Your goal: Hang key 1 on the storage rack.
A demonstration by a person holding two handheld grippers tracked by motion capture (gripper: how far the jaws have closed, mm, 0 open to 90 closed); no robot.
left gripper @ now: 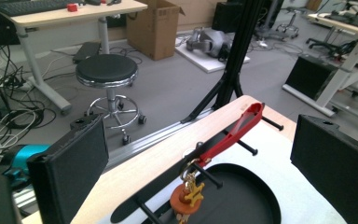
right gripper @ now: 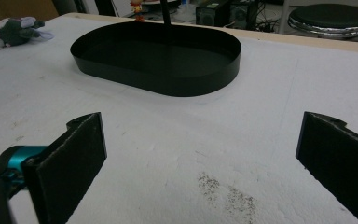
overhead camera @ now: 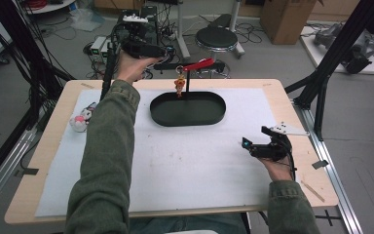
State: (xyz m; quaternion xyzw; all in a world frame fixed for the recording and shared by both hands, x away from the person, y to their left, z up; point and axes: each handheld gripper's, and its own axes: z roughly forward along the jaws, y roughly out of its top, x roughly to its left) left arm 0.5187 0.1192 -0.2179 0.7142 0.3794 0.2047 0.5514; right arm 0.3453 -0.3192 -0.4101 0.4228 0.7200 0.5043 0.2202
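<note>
At the table's left edge a small plush toy (overhead camera: 80,120) lay on the white mat (overhead camera: 175,161), while the left gripper (overhead camera: 148,50) was held above the far edge, its jaws wide apart with nothing between them, the red strap (overhead camera: 198,64) and the orange charm (overhead camera: 179,84) hanging from the black stand (overhead camera: 188,80) just ahead of them. The left gripper view showed the strap (left gripper: 235,132) looped over the stand's pegs and the charm (left gripper: 189,197) dangling over the black oval tray (left gripper: 242,196). The right gripper (overhead camera: 268,146) rested low near the right edge, jaws likewise spread and empty, and its view showed the tray (right gripper: 168,70) well ahead, with dark specks on the mat (right gripper: 177,140).
</note>
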